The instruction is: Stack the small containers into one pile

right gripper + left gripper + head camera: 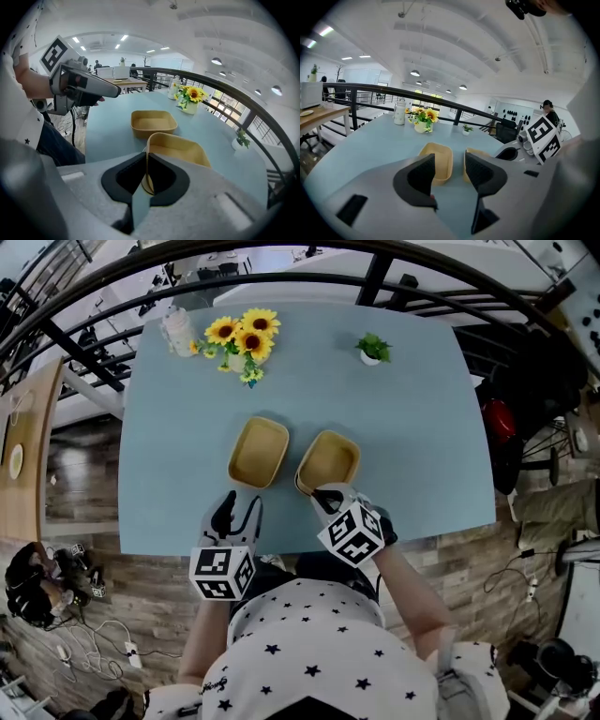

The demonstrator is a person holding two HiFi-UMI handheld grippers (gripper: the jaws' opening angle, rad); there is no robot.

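Two shallow tan containers lie side by side on the blue table (412, 427). My right gripper (325, 495) is shut on the near rim of the right container (330, 460). In the right gripper view the thin wall of that container (180, 149) is pinched between the pads of the gripper (145, 171), and the left container (153, 123) sits beyond it. I cannot tell whether the held container is off the table. My left gripper (236, 512) hangs open and empty at the table's front edge, just short of the left container (258, 452). The left gripper view looks between its open jaws at that container (439, 161).
At the back of the table stand a pot of sunflowers (242, 337), a pale jar (177, 332) and a small green plant (373, 349). A dark railing (375, 268) runs behind the table. The person's torso is close against the front edge.
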